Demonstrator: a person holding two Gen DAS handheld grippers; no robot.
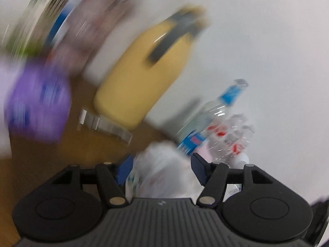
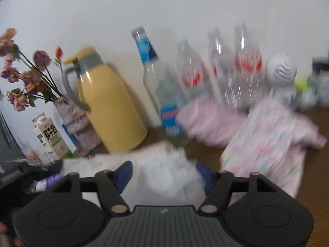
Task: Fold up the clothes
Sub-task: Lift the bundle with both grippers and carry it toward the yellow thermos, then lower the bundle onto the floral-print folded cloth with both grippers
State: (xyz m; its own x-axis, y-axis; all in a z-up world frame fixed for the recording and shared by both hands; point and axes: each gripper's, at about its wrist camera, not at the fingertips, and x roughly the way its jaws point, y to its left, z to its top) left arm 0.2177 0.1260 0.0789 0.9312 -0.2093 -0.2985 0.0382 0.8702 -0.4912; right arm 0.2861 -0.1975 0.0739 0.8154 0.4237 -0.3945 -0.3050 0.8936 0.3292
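Both views are motion-blurred. My left gripper (image 1: 161, 169) has a bunched white patterned garment (image 1: 162, 175) between its blue fingers (image 1: 200, 165), which look closed on it. My right gripper (image 2: 164, 176) likewise holds white cloth (image 2: 164, 173) between its blue fingers (image 2: 124, 174), and the cloth stretches left towards the other gripper. A folded pink patterned garment (image 2: 267, 142) lies on the brown table (image 2: 314, 164) to the right, with a plain pink garment (image 2: 207, 123) behind it.
Along the white wall stand a yellow thermos jug (image 2: 111, 103) (image 1: 141, 72), a blue-labelled bottle (image 2: 162, 94) (image 1: 205, 123), clear red-labelled bottles (image 2: 236, 65), a vase of dried flowers (image 2: 70, 113), a milk carton (image 2: 50, 138) and a white round speaker (image 2: 280, 71). A purple pack (image 1: 37, 105) sits at the left.
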